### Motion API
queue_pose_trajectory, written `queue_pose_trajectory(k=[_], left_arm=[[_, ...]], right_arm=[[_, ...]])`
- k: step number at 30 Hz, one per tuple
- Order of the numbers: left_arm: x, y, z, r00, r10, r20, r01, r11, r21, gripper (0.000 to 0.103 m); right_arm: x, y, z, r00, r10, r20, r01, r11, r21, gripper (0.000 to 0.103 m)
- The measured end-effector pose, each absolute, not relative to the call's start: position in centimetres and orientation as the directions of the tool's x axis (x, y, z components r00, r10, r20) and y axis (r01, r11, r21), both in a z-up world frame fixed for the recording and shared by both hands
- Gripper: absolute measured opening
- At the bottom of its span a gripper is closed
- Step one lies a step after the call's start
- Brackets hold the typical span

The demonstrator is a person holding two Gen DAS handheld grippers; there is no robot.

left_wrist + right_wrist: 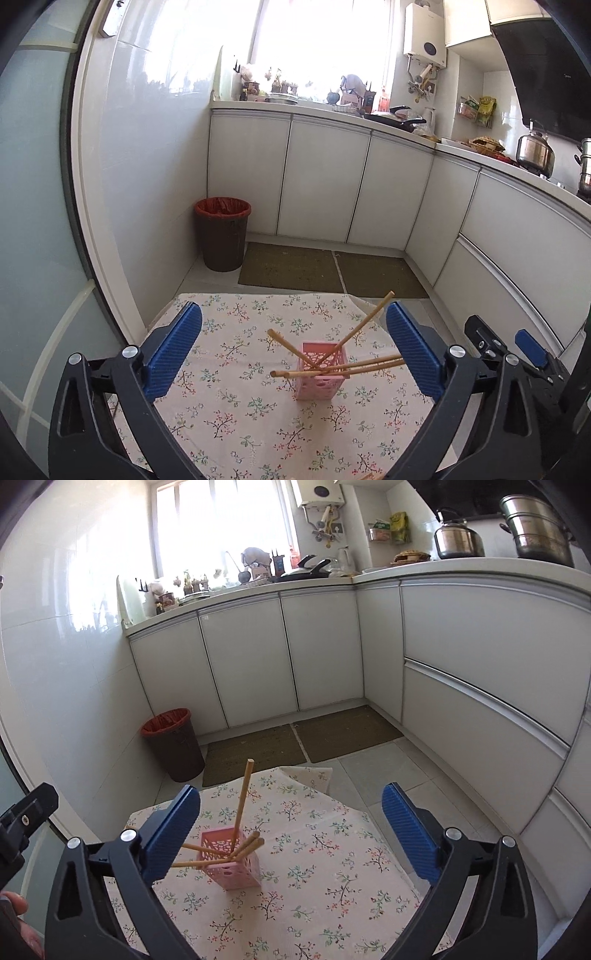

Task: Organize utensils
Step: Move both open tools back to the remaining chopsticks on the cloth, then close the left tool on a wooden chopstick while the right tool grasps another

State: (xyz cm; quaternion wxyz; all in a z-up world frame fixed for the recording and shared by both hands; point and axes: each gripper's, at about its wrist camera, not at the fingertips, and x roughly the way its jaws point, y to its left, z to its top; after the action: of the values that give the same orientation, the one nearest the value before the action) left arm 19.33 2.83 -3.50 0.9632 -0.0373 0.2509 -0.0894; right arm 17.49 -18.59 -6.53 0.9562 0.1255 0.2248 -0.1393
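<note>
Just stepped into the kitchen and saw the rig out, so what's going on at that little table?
A person holding tongs in each hand is sorting chopsticks. The wooden chopsticks already stand in the pink holder on the flowered tablecloth, leaning out at different angles. The left tongs and the right tongs both stand wide open with nothing between their pads, hovering short of the holder.

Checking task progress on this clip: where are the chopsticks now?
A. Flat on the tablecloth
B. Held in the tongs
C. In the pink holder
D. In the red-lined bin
C: the chopsticks stand leaning in the pink holder on the tablecloth.
</note>
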Motion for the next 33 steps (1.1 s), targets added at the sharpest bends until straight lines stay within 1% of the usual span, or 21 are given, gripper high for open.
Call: queue_pose_trajectory(k=[5,8,11,14,16,18,22,24,26,30,32,33], left_arm=[[18.6,2.0,-5.4,0.81,-0.216,-0.545,0.207,0.975,-0.08,0.096],[18.6,0.6,-7.5,0.72,-0.269,-0.64,0.294,0.953,-0.069,0.096],[18.6,-1.5,-10.7,0.612,-0.291,-0.735,0.378,0.924,-0.052,0.096],[19.2,-3.9,-15.0,0.478,-0.265,-0.837,0.453,0.891,-0.023,0.096],[19.8,-5.4,-18.3,0.363,-0.252,-0.897,0.491,0.87,-0.046,0.096],[20.3,-6.5,-21.7,0.267,-0.227,-0.937,0.499,0.864,-0.067,0.096],[20.3,-8.7,-26.4,0.158,-0.148,-0.976,0.554,0.831,-0.036,0.094],[20.2,-9.6,-27.7,0.137,-0.112,-0.984,0.587,0.81,-0.011,0.09],[19.9,-10.3,-28.7,0.114,-0.09,-0.989,0.612,0.791,-0.002,0.083],[19.7,-11.1,-30.0,0.105,-0.057,-0.993,0.644,0.764,0.024,0.075],[19.7,-11.2,-30.5,0.079,-0.063,-0.995,0.651,0.759,0.004,0.063],[19.7,-11.2,-30.8,0.068,-0.066,-0.996,0.654,0.757,-0.005,0.06]], right_arm=[[15.8,-19.6,-8.2,0.815,-0.212,-0.539,0.358,0.916,0.181,0.096],[13.7,-21.1,-10.7,0.779,-0.217,-0.588,0.404,0.891,0.207,0.096],[11.6,-23.4,-14.3,0.709,-0.186,-0.681,0.469,0.845,0.257,0.096],[9.6,-26.5,-18.5,0.629,-0.144,-0.764,0.556,0.77,0.312,0.096],[8.7,-28.1,-20.8,0.574,-0.147,-0.806,0.613,0.729,0.304,0.096],[7.9,-29.2,-22.4,0.537,-0.143,-0.832,0.645,0.705,0.295,0.096],[7.1,-30.1,-23.2,0.515,-0.143,-0.845,0.665,0.689,0.288,0.096],[7.0,-30.3,-23.0,0.518,-0.149,-0.842,0.662,0.693,0.284,0.096],[6.9,-30.5,-23.0,0.517,-0.148,-0.843,0.66,0.695,0.284,0.096],[7.0,-30.7,-23.2,0.5,-0.123,-0.858,0.666,0.688,0.289,0.096],[7.0,-30.8,-23.5,0.491,-0.109,-0.865,0.669,0.683,0.294,0.096],[7.1,-30.7,-23.6,0.486,-0.104,-0.868,0.669,0.684,0.292,0.096]])
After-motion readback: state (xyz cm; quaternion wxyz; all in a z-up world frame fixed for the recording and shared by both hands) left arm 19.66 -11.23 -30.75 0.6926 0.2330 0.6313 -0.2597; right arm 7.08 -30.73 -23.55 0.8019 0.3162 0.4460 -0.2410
